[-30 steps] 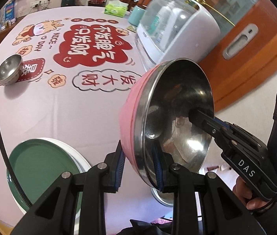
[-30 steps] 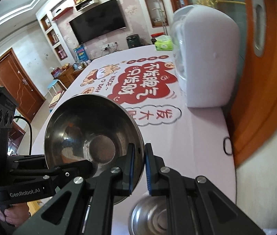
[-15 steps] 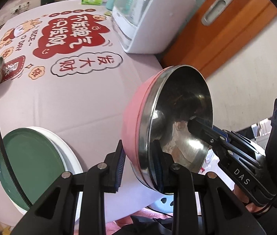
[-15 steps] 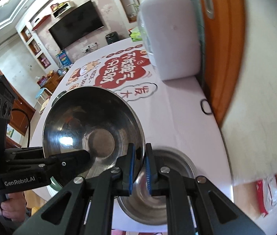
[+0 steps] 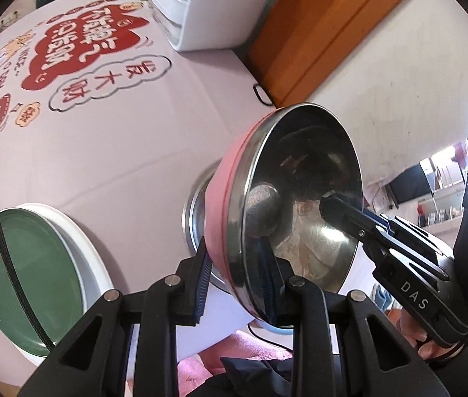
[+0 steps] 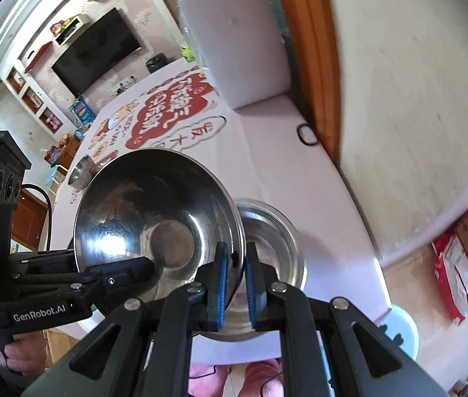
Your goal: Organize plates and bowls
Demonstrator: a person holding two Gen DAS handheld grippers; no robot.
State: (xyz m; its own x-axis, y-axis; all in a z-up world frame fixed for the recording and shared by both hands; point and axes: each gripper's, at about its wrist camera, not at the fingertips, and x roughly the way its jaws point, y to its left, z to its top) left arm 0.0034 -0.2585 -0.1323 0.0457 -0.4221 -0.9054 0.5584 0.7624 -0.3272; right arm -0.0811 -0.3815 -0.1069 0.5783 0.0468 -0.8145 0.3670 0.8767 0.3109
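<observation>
At the near edge of the tabletop [image 5: 128, 152], the left claw [image 5: 234, 281] pinches the rim of a pink-sided steel bowl [image 5: 303, 198], one blue pad on the pink outside, the other inside the steel. The right claw [image 6: 235, 266] pinches the same bowl's rim from the opposite side, pads pressed close with only the thin wall between them. Bowl held tilted, clear of the cloth, its mouth turned toward the right claw.

Directly below and behind it a second steel bowl [image 6: 273, 241] sits upright on the tabletop, partly covered by the held one; whether the two touch I cannot tell.

Left of that, a green plate [image 5: 32, 287] lies on a white plate [image 5: 81, 251] at the table's front edge. Farther out, a small steel bowl [image 6: 80, 172] stands on the printed cloth. At the far end, a white domed appliance [image 6: 234, 36] beside a wooden door [image 5: 303, 33]. A black hair tie [image 6: 306, 134] lies near the door side.
</observation>
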